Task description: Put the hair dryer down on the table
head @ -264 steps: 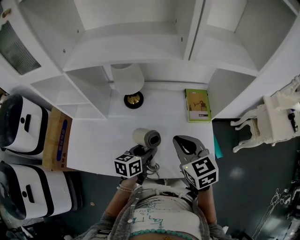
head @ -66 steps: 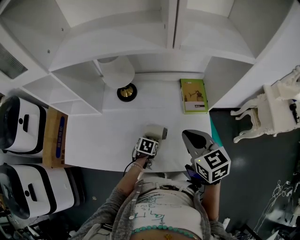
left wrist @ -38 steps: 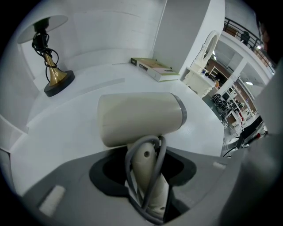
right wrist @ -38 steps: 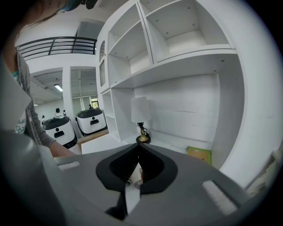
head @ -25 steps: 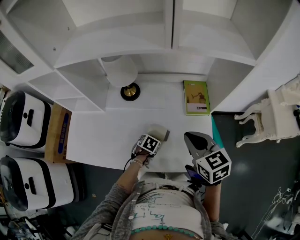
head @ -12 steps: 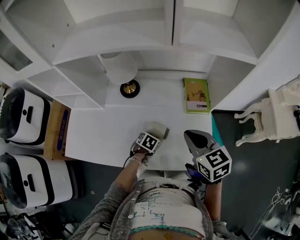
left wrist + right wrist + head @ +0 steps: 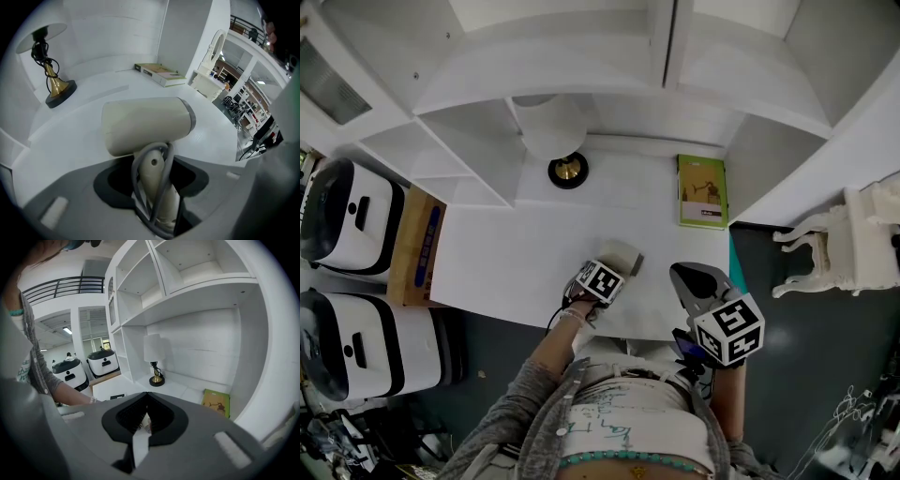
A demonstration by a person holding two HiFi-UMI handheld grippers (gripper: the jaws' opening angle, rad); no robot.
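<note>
While the smooth white table [image 7: 487,262] fills most of the view, a lamp [image 7: 558,141] with a round white shade and shiny brass base sits at the back, with a flat green book [image 7: 702,190] back there too. Hair dryer [image 7: 145,124] is a matte cream barrel with a grey end ring and a grey cord [image 7: 140,164] looped round its handle. Left gripper [image 7: 153,180] is clamped on that handle, low by the table's front edge, can't tell if it's touching. Right gripper [image 7: 143,399] is closed up, empty.
</note>
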